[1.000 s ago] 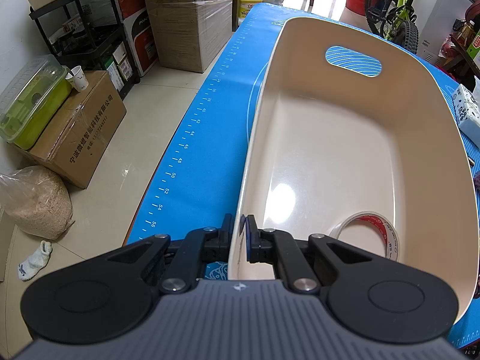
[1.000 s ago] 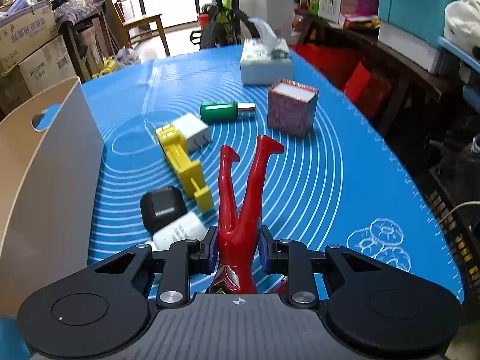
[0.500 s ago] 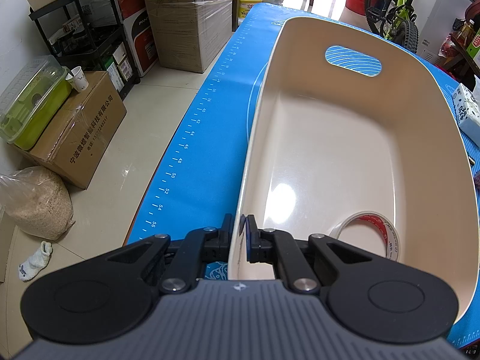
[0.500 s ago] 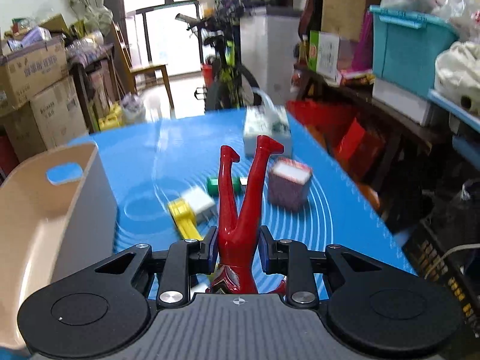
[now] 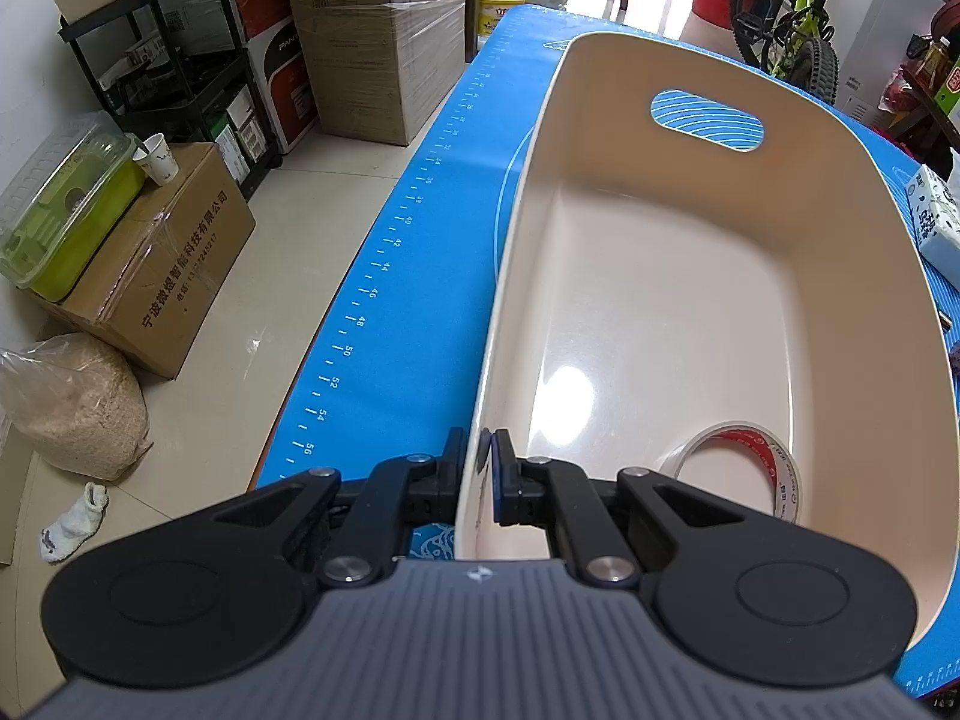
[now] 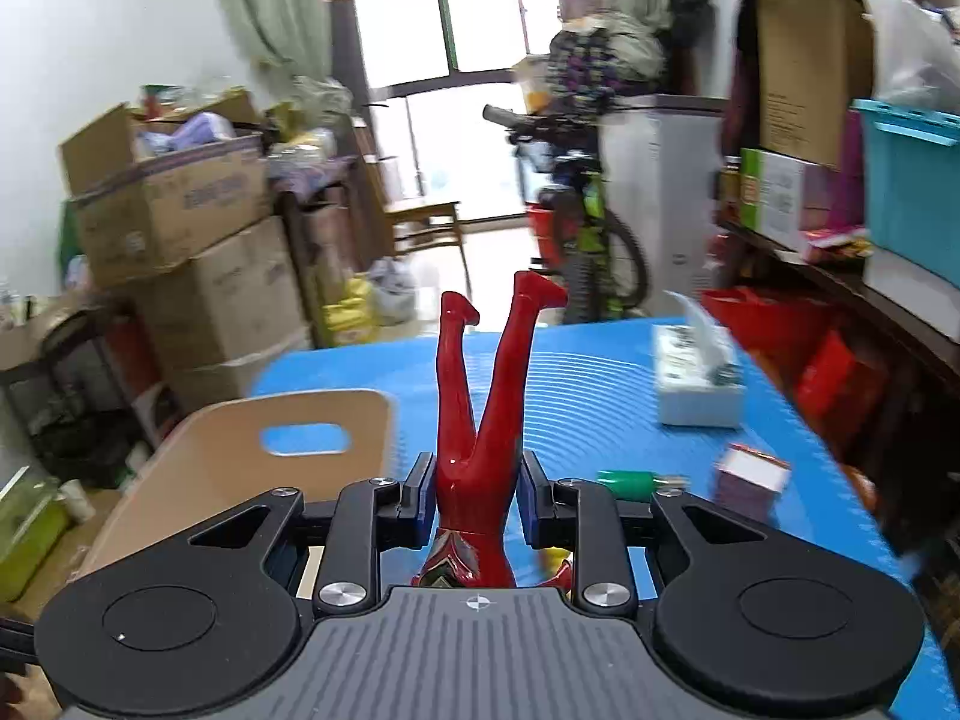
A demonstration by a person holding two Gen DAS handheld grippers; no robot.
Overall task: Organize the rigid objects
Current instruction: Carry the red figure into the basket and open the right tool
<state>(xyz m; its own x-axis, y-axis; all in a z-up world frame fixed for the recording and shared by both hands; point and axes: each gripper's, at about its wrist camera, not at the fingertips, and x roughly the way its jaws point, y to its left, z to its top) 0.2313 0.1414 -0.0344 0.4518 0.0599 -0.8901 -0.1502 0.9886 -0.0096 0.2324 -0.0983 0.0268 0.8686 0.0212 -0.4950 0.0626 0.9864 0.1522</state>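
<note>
My left gripper (image 5: 478, 477) is shut on the near rim of a cream plastic basket (image 5: 870, 276) that stands on the blue mat. A roll of clear tape (image 5: 774, 465) with red print lies in the basket's near right corner. My right gripper (image 6: 475, 495) is shut on a red toy figure (image 6: 486, 420), held upside down with its legs pointing up, well above the mat. The basket (image 6: 228, 468) also shows at lower left in the right wrist view.
On the blue mat (image 6: 600, 372) lie a tissue box (image 6: 696, 384), a green cylinder (image 6: 630, 485) and a small patterned box (image 6: 750, 480). The tissue box (image 5: 936, 216) sits right of the basket. Cardboard boxes (image 5: 162, 264), shelves and a bicycle surround the table.
My right gripper has risen and tilted up with the red figure, so the mat objects dropped low in view and the basket moved closer below. The left gripper and basket have not moved.
</note>
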